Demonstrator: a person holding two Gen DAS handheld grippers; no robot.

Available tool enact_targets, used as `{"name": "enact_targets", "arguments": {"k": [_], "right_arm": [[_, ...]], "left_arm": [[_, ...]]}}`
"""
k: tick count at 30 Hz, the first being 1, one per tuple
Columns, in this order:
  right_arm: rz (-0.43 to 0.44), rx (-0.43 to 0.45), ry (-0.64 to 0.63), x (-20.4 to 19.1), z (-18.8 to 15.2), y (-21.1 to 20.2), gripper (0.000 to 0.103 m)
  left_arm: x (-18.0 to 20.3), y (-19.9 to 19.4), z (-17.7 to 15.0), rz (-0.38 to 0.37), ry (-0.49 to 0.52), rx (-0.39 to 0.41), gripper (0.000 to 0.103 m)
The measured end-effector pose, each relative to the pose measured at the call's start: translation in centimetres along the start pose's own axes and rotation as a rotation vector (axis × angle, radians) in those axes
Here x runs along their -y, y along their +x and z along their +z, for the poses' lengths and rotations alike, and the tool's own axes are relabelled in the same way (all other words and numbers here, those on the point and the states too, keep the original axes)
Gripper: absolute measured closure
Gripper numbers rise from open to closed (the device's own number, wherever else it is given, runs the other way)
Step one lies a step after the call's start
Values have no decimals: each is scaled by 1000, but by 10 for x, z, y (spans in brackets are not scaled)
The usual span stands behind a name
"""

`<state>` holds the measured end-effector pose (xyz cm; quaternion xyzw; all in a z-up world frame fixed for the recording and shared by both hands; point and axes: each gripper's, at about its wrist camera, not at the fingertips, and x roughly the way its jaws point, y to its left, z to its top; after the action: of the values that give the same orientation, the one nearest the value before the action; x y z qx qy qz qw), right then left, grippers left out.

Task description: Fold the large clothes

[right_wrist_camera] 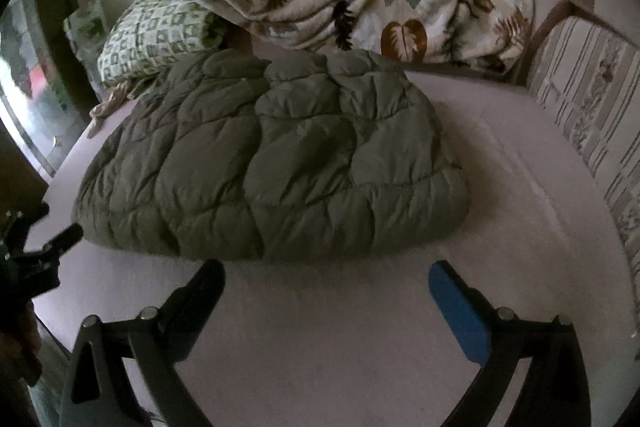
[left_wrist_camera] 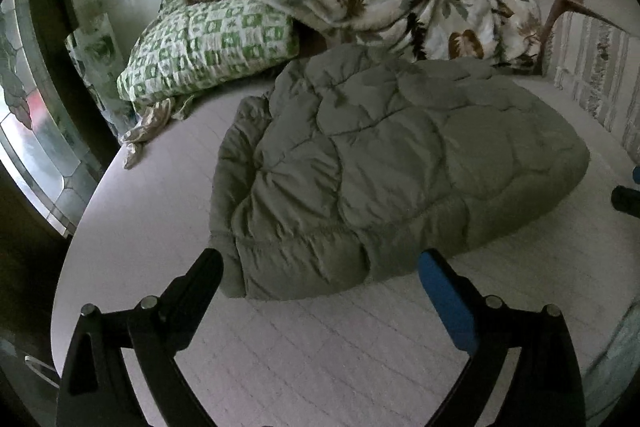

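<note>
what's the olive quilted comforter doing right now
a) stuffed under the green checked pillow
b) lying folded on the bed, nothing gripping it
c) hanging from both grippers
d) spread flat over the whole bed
b: the olive comforter lies as a folded bundle on the bed, while the left gripper and right gripper stand open with nothing between their fingers.

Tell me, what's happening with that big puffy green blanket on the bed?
A person is folding it using a gripper in each hand. The olive quilted comforter lies in a folded bundle on the bed. The left gripper and right gripper are both open and hold nothing. A leaf-print blanket and green checked pillow sit behind.
</note>
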<state>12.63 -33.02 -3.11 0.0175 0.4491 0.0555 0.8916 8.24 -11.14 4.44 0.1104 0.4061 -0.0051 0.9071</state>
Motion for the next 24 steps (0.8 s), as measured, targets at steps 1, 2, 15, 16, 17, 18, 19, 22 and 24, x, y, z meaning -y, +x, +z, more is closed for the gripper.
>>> {"name": "enact_targets", "arguments": {"k": [1,2,15,16,17,18,19,22,24], "right_arm": [[-4,8,-8,-2,-4,-6,0],[-11,19,-18,-6,-8,-12,0],[-23,101,-17,-17,-36,-67,0],[-21,104,-17,-17,-37,-70,0],[-21,107,-19,-17,-39,-73,0],[-23,112,-21,-18,-41,-77,0],[-24,116,-21,-19,-43,-80,0],[-26,130,-19,-20,-47,-90,0],[-26,140,-21,-21,-50,-98,0]], "left_arm": [[0,-4,-1,-12,-6,4,5],[0,-8,-3,-25,-16,7,5],[-15,-52,-26,-71,-132,32,5],[-16,-54,-27,-73,-137,34,5],[-17,-57,-28,-73,-142,33,5],[-18,-60,-29,-70,-145,32,5],[-18,-62,-31,-67,-147,33,5],[-19,-73,-36,-66,-148,48,5],[-19,-80,-39,-64,-148,55,5]]}}
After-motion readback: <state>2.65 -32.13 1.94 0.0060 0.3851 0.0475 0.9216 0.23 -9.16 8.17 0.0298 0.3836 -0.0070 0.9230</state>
